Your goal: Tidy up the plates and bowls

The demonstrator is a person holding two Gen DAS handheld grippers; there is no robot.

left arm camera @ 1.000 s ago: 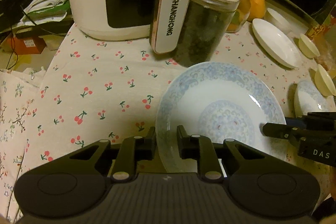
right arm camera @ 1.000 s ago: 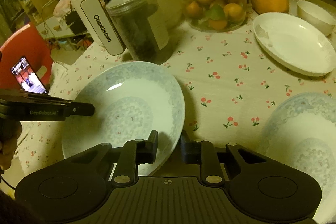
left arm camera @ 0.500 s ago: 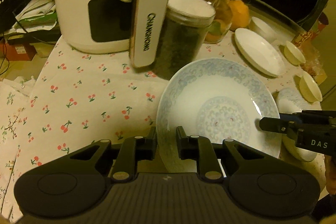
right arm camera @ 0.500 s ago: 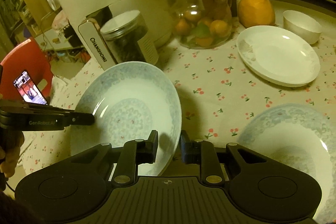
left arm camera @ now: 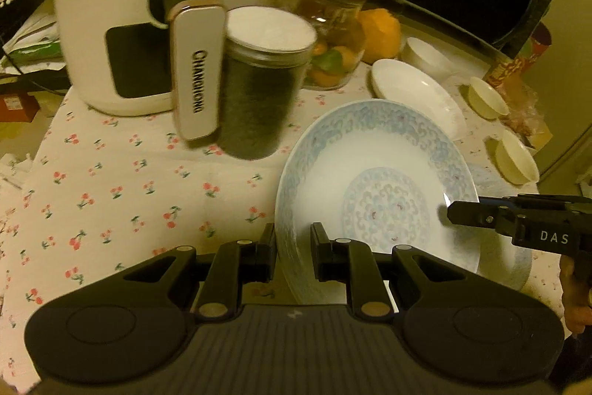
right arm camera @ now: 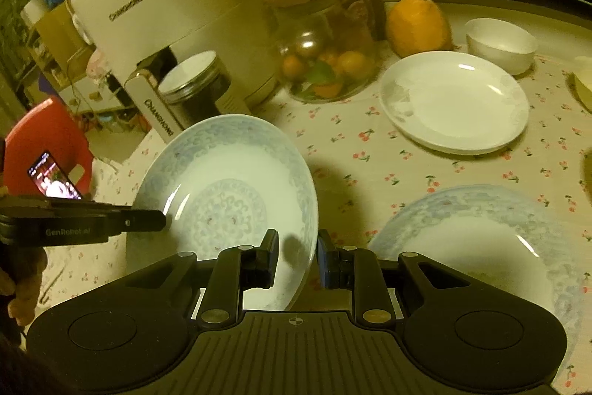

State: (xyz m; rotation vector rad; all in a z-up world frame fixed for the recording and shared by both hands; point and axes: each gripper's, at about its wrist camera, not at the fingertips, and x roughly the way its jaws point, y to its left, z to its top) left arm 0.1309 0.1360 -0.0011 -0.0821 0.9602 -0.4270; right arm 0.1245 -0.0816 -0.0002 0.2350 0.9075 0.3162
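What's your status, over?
Left gripper and right gripper both clamped on blue-patterned plate, lifted and tilted. Second patterned plate below right. Dark jar close behind.

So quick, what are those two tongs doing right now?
Left tongs: closed on the blue-patterned plate rim.
Right tongs: closed on the same plate's opposite rim.
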